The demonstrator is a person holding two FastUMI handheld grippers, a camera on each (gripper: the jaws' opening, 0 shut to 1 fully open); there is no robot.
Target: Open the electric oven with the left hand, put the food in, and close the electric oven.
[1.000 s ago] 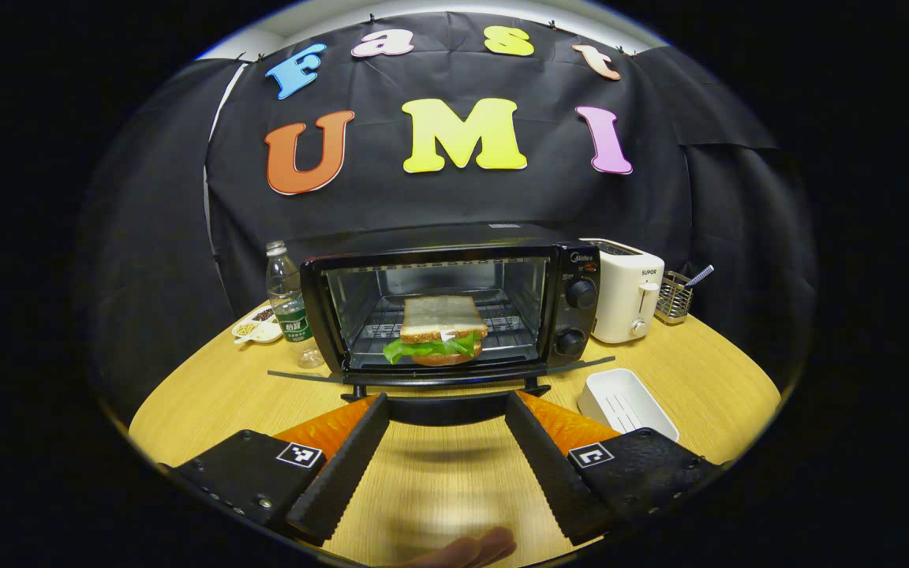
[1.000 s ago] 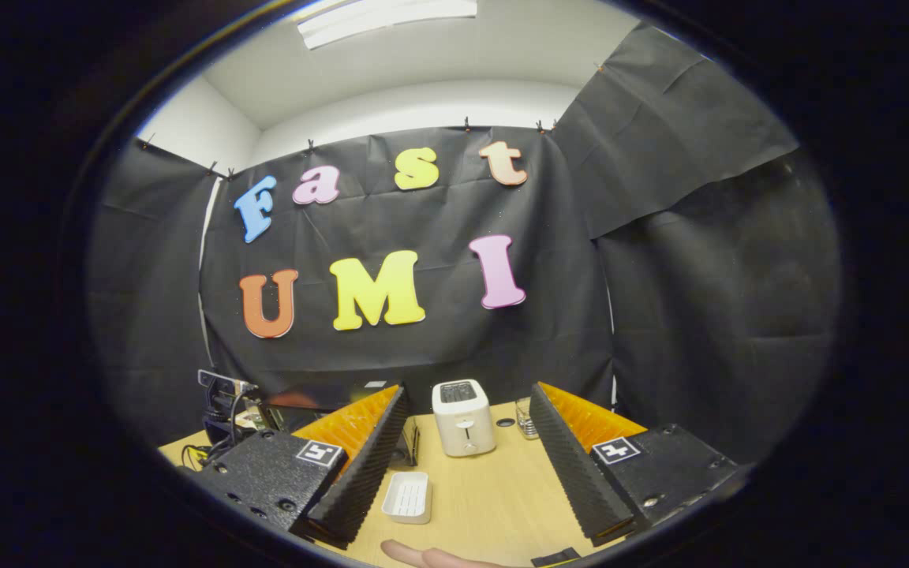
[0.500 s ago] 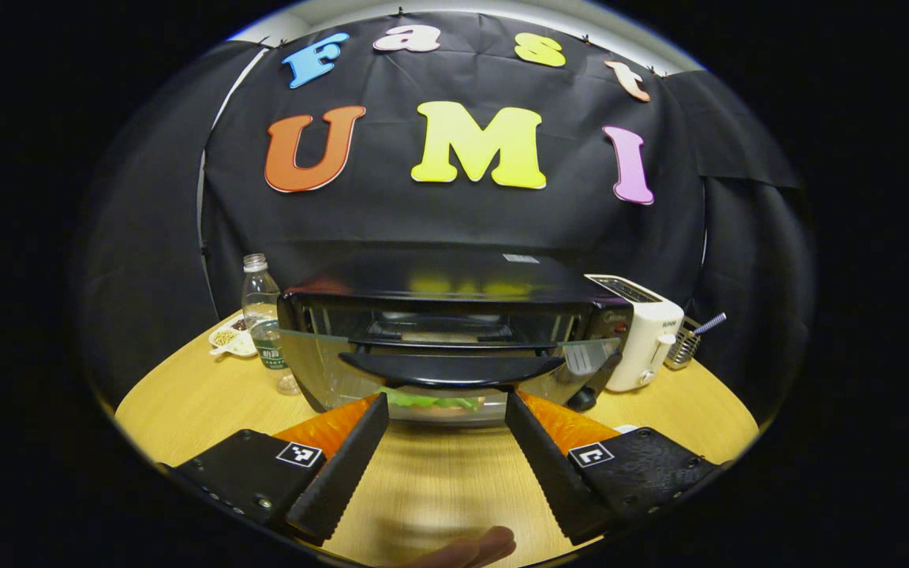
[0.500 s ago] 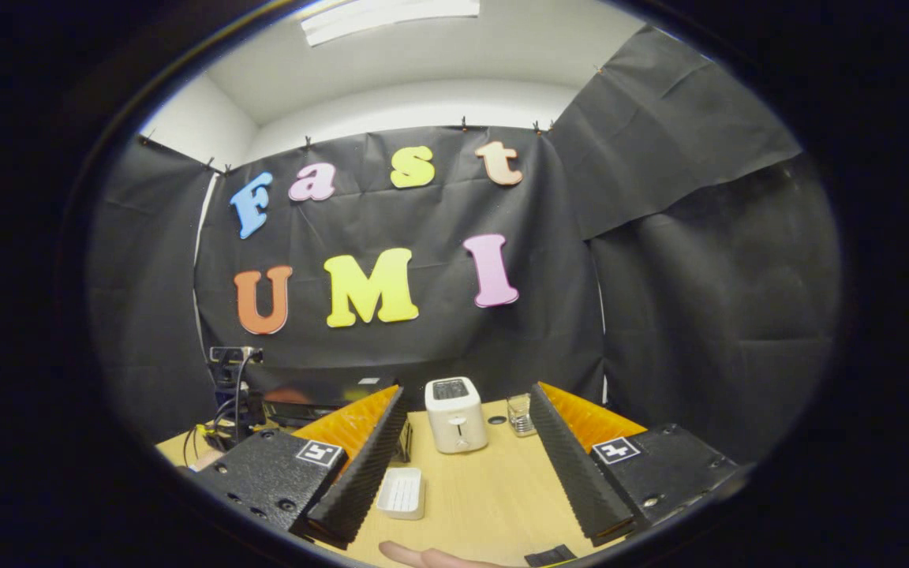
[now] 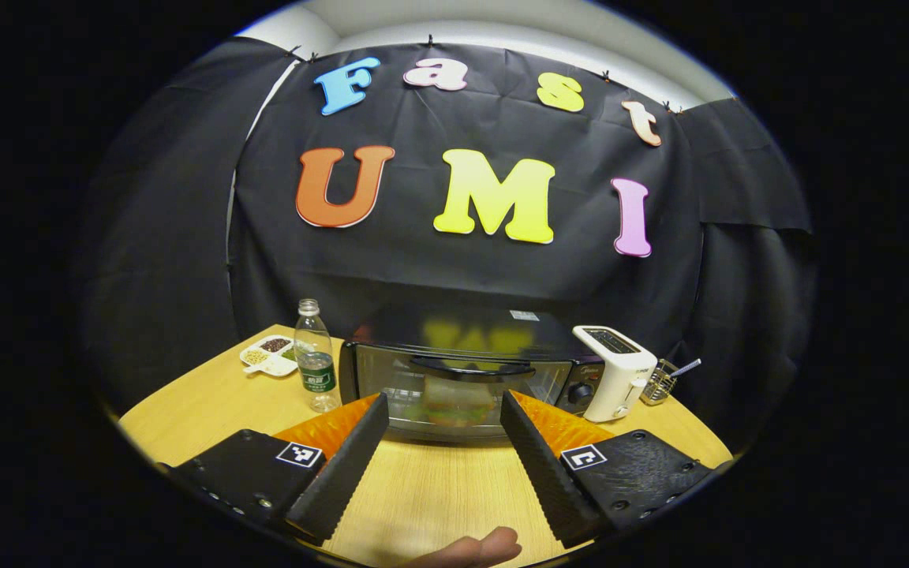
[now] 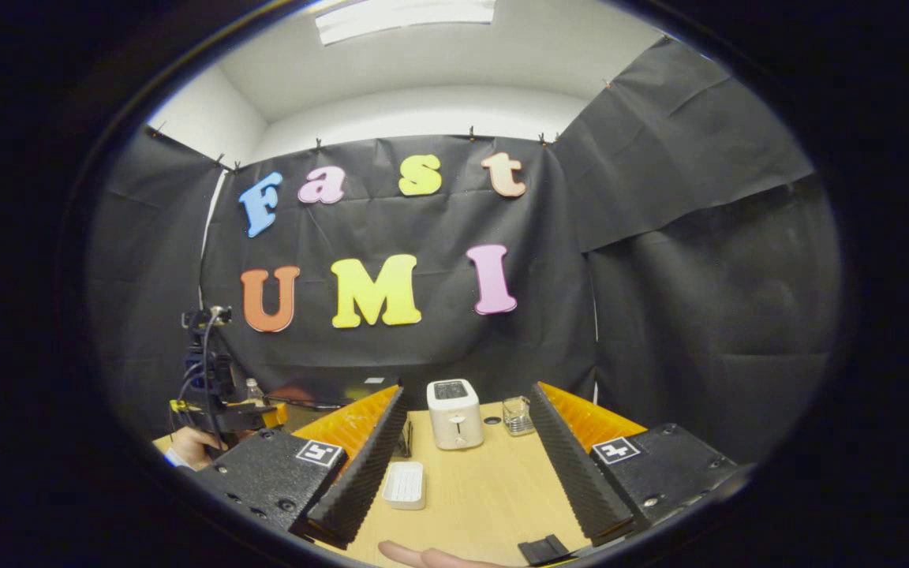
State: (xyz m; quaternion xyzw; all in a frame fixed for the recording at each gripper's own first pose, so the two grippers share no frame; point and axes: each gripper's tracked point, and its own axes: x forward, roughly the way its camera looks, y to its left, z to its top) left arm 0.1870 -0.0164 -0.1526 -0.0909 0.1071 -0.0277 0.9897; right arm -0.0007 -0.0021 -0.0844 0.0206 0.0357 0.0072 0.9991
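Comparing with the frame one second ago, the oven (image 5: 462, 379) door is now seen shut; then it lay flat open, and half a second ago it was half raised. In the left gripper view the oven has dropped to lower centre and appears farther off. The sandwich (image 5: 454, 398) is seen dimly through the door glass, inside the oven; its facing cannot be told through the glass. The oven's long axis runs left to right across the frame, its door and handle (image 5: 466, 367) facing the camera, knobs at its right end. The left gripper (image 5: 440, 454) is held wide open with nothing between its fingers, apart from the oven. The right gripper (image 6: 462, 461) is likewise wide open and empty, above the table (image 6: 470, 505). In the right gripper view a toaster (image 6: 454, 412) stands at centre, a white tray (image 6: 405, 483) at lower left of it. A bottle (image 5: 316, 367) stands left of the oven.
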